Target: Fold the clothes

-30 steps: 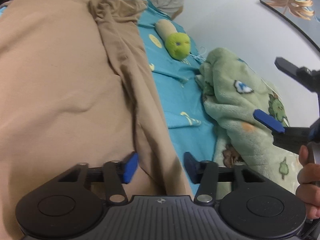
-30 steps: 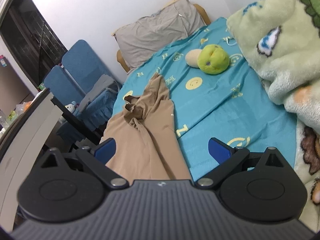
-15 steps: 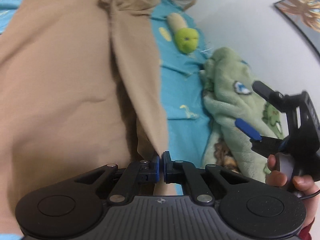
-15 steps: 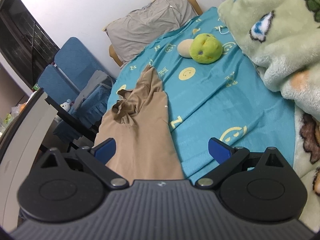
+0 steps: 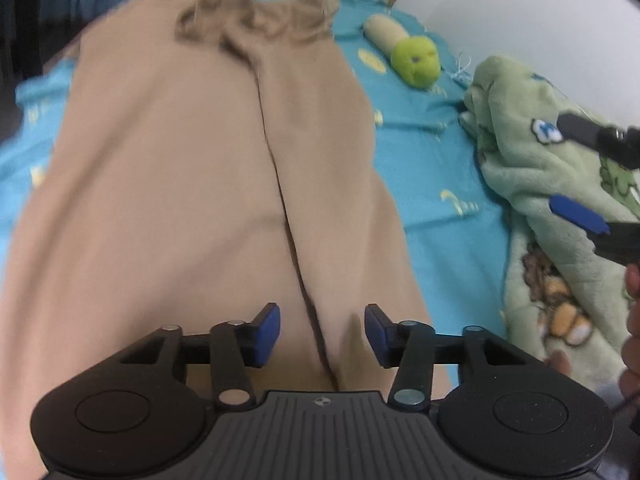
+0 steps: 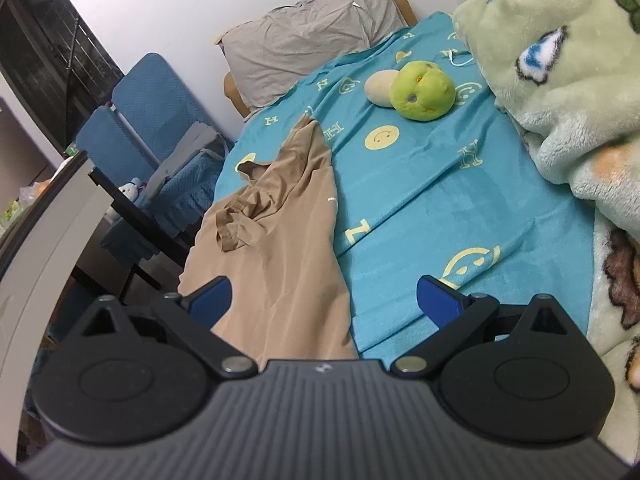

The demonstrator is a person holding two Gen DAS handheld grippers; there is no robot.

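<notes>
A tan garment (image 5: 168,208) lies spread on the blue bed sheet (image 5: 432,184), its right part folded in so a seam runs down the middle. The bunched collar end lies at the far side. My left gripper (image 5: 322,334) is open and empty just above the garment's near edge, astride the seam. My right gripper (image 6: 324,300) is open and empty, held above the bed; it also shows at the right in the left wrist view (image 5: 580,176). In the right wrist view the garment (image 6: 280,248) lies below and left of its fingers.
A green and beige plush toy (image 6: 416,88) lies on the sheet at the far side. A green fleece blanket (image 6: 560,92) is heaped along the right. A grey pillow (image 6: 308,36) is at the head, and blue chairs (image 6: 148,120) stand beside the bed.
My left gripper closed on the garment's right edge, drew it over, and has now opened and released it. The garment lies flatter and wider. The right gripper stayed open.
</notes>
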